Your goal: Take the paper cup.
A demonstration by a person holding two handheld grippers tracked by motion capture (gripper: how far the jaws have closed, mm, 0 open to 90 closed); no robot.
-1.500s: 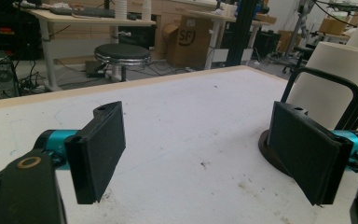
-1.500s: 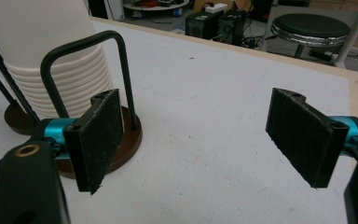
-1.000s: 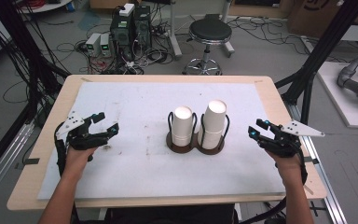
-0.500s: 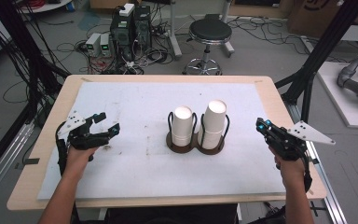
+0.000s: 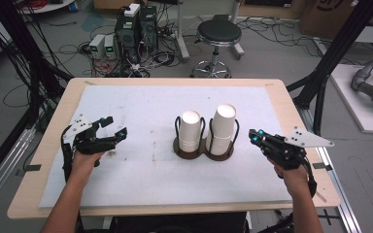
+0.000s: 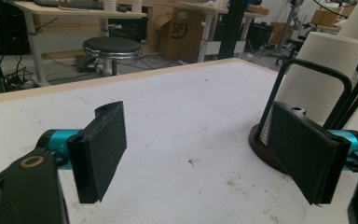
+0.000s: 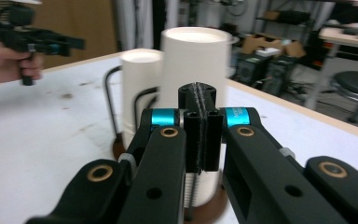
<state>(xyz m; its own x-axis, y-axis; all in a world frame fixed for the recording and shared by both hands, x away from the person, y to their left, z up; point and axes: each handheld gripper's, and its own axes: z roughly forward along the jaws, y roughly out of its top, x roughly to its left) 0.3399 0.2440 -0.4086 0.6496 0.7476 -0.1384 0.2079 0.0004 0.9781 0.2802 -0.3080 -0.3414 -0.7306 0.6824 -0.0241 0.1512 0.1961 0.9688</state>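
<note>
Two stacks of white paper cups, a shorter left stack (image 5: 191, 131) and a taller right stack (image 5: 222, 127), stand upside down in a dark double holder (image 5: 201, 152) with black wire loops at mid-table. My right gripper (image 5: 252, 136) hovers just right of the holder, pointing at it, jaws shut on nothing. In the right gripper view its pads (image 7: 200, 100) meet in front of the taller stack (image 7: 196, 56). My left gripper (image 5: 116, 126) is open at the table's left, apart from the cups. In the left gripper view its jaws (image 6: 200, 154) stand wide, with a cup (image 6: 321, 79) to the right.
A white sheet (image 5: 145, 107) covers the wooden table (image 5: 291, 102). Behind the far edge stand a black stool (image 5: 218, 34) and computer towers (image 5: 136, 24) on the floor. Black frame posts (image 5: 337, 53) rise at both sides.
The right gripper's jaws, open a second ago, have closed with nothing between them. That hand has drifted slightly left toward the cups and risen a little. The left hand stayed put.
</note>
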